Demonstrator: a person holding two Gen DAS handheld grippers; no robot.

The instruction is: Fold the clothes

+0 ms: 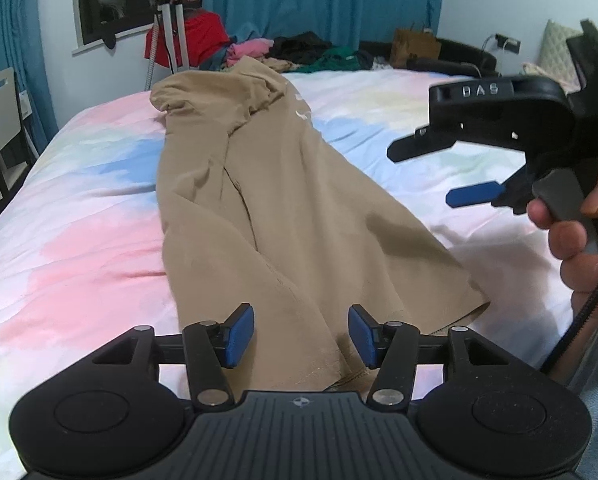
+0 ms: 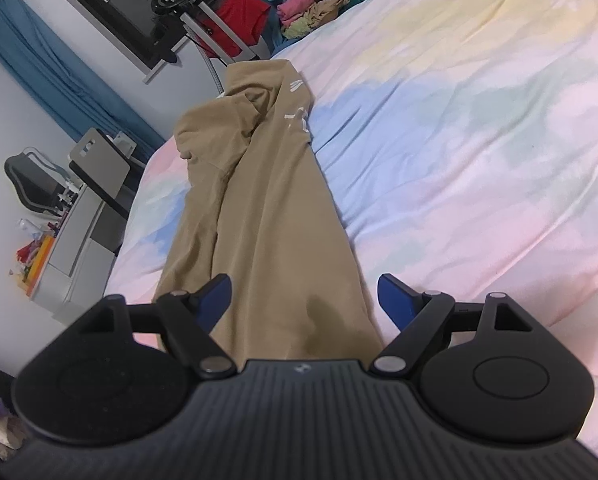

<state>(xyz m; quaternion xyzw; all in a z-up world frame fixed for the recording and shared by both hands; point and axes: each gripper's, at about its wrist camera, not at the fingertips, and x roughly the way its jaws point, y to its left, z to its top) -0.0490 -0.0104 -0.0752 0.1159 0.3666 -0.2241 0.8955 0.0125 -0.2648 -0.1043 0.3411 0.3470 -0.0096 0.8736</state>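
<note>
Over the near hem of the tan garment (image 1: 283, 216), the left hand-held gripper (image 1: 301, 334) stood partly open, gripping nothing, while the right hand-held gripper (image 2: 305, 300) hovered wide open and empty above the cloth lying lengthwise on the pastel bed (image 1: 79, 240).

Tan garment (image 1: 259, 208) is showing plain khaki w/ small white print (image 1: 301, 114) nr its far end. Bedsheet (image 1: 79, 248) is showing pastel tie-dye: pink, pale blue, yellow, white patches. Left gripper (image 1: 301, 334) is showing matte black frame w/ blue pads (image 1: 241, 334); right gripper (image 2: 305, 300) same: black w/ blue pads (image 2: 397, 300). Curtains (image 1: 319, 0) are showing teal-blue. Clothes pile (image 1: 283, 50) is showing red, pink, black, green items. Wall (image 1: 59, 20) is showing white.
</note>
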